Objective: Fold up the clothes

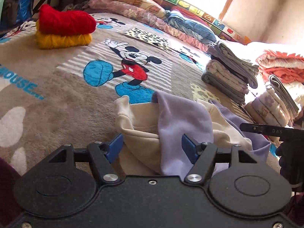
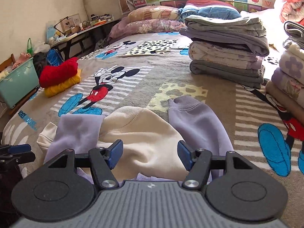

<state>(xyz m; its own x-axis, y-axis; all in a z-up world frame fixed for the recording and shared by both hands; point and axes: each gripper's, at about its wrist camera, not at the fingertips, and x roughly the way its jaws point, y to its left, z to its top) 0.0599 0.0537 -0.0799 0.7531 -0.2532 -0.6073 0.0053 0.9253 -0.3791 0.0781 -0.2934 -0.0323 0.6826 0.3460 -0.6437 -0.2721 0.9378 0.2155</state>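
Both grippers, left gripper [image 1: 153, 148] and right gripper [image 2: 150, 154], hold ribbed blue fingers [image 2: 115, 153] apart, gripping nothing, above a soft cream-and-lilac sweatshirt [image 2: 152, 133] rumpled on the plush cartoon-print blanket [image 1: 57, 98].

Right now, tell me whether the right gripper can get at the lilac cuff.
Probably yes: the right gripper is open, and the lilac cuff lies uncovered just ahead, nothing between them.

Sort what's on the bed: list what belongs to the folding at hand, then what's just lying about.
In hand: cream and lilac sweatshirt; left claw; right claw.
Lying about: red and yellow knits; folded bedding stack; pillows; green bin.
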